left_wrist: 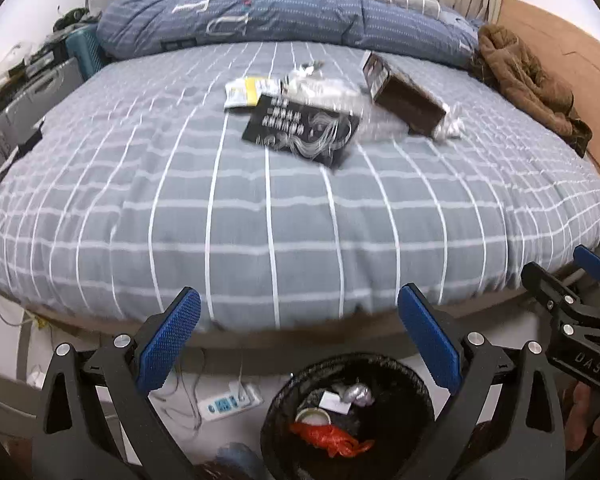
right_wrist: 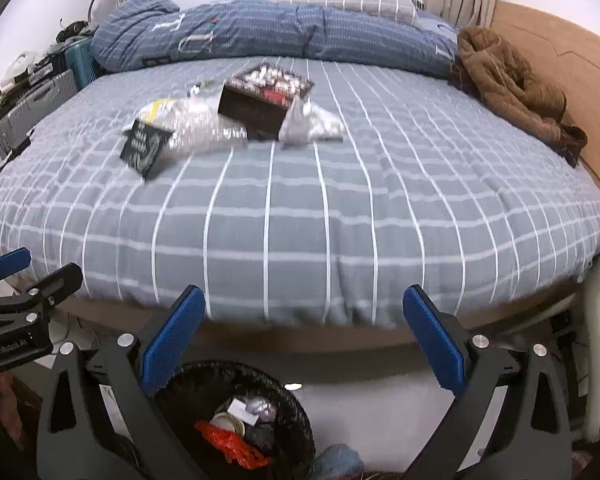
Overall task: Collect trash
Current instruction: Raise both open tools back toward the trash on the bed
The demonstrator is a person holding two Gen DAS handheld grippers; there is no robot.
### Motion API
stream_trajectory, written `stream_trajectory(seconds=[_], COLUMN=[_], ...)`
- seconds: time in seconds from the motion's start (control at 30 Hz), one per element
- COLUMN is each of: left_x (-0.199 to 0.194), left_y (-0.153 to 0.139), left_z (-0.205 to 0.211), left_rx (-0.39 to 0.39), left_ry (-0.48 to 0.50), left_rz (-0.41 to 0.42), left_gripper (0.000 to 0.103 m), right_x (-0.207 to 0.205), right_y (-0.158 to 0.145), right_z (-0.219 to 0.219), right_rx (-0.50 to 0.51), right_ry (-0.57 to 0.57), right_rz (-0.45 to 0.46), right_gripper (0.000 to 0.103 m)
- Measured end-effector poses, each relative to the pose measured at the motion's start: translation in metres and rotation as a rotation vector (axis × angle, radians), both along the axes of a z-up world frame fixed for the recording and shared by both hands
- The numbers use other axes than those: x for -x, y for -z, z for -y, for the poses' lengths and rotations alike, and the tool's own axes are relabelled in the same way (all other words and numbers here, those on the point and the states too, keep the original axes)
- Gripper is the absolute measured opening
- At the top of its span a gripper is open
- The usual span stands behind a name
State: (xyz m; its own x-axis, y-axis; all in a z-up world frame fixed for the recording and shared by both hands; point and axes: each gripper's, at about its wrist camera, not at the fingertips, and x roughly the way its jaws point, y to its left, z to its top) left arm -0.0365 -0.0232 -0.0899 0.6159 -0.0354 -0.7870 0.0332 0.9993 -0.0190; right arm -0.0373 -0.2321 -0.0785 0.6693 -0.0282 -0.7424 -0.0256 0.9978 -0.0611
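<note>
Trash lies on the grey checked bed (left_wrist: 284, 216): a black printed box (left_wrist: 300, 128) (right_wrist: 144, 150), a brown box (left_wrist: 404, 94) (right_wrist: 260, 104), a yellow-white wrapper (left_wrist: 246, 94) (right_wrist: 156, 110), clear plastic (left_wrist: 324, 88) (right_wrist: 204, 128) and crumpled paper (right_wrist: 312, 124). A black mesh bin (left_wrist: 348, 416) (right_wrist: 236, 420) with red plastic and scraps stands on the floor below the bed's near edge. My left gripper (left_wrist: 298, 344) and right gripper (right_wrist: 302, 344) are open and empty, above the bin, well short of the trash.
A blue duvet (left_wrist: 284, 16) and a brown coat (left_wrist: 528, 80) lie at the bed's far side. Suitcases and clutter (left_wrist: 32, 92) stand at the left. A power strip (left_wrist: 230, 402) with cables lies on the floor. A wooden wall panel (right_wrist: 560, 64) is at the right.
</note>
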Motion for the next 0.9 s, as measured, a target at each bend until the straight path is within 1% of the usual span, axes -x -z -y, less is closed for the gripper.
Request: stream_trajectory(seconds=[0.1,0.3,0.43,0.63,0.9], left_x=[-0.010,-0.048,-0.074,-0.105,-0.149], left_y=[-0.008,-0.018,-0.015,-0.009,0.000], left_z=[-0.002,-0.005,-0.011,-0.016,-0.009], left_rx=[0.007,0.009,0.017,0.038,0.011], left_ry=[0.001,0.009,0.011,0.025,0.077], left_rz=[0.015,0.035,0.026,0.009,-0.010], left_gripper=[0.097,0.097,0.097,0.097,0.097], right_x=[-0.012,-0.041,-0.063,-0.102,-0.147], right_y=[-0.009,-0.027,-0.032,-0.029,-0.030], right_z=[-0.001,-0.009,-0.005,-0.001,-0.010], right_rx=[-0.011,-0.008,-0.024,-0.060,-0.067], right_ry=[-0.008,-0.028,-0.024,-0.016,-0.033], right_rz=[0.012,0.048,0.051,0.030,0.035], right_gripper=[0.095,0.095,0.095,0.095,0.095])
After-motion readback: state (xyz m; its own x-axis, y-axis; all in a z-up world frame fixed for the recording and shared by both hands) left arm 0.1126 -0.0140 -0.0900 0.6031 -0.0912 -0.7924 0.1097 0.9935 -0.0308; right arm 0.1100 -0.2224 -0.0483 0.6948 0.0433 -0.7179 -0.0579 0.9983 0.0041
